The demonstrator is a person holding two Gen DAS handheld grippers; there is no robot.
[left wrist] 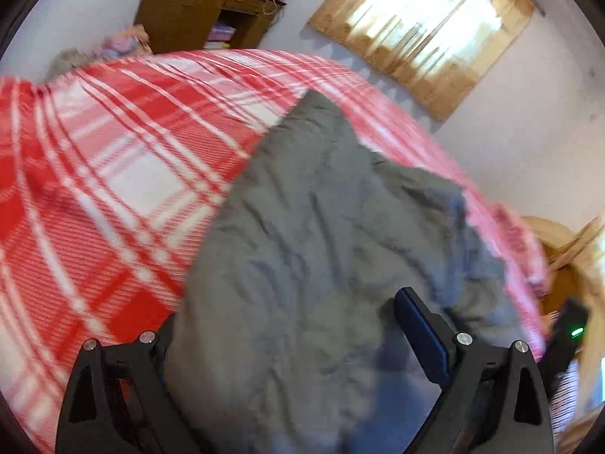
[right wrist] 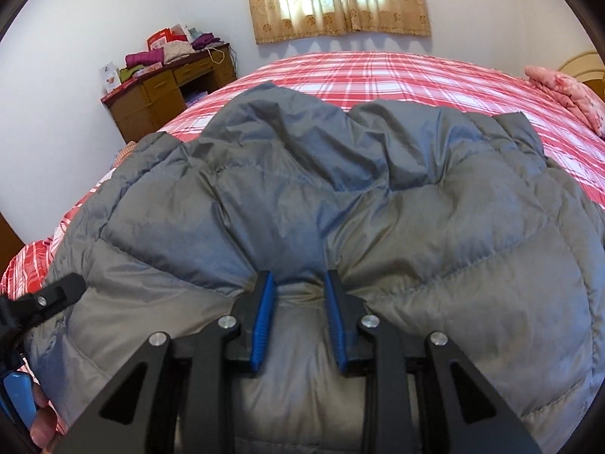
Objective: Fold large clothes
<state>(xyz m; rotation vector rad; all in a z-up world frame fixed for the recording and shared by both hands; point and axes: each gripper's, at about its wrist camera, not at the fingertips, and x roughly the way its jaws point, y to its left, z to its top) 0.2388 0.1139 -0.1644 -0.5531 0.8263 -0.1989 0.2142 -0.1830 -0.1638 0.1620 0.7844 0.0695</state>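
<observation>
A grey quilted puffer jacket (right wrist: 416, 227) lies spread on a bed with a red and white checked cover (right wrist: 378, 72). My right gripper (right wrist: 298, 280) is shut on a bunched fold at the jacket's near edge, and creases run out from both blue pads. In the blurred left wrist view the jacket (left wrist: 302, 227) fills the gap of my left gripper (left wrist: 287, 310), whose jaws stand wide apart. Its right pad (left wrist: 419, 333) shows bare, while cloth covers its left finger. In the right wrist view the left gripper (right wrist: 60, 293) sits at the jacket's left edge, held by a hand (right wrist: 41, 427).
A brown desk (right wrist: 151, 102) piled with folded clothes stands against the wall beyond the bed's left side. A curtained window (right wrist: 336, 0) is behind the bed. A pink pillow (right wrist: 567, 87) and a headboard (right wrist: 582, 64) lie at the far right.
</observation>
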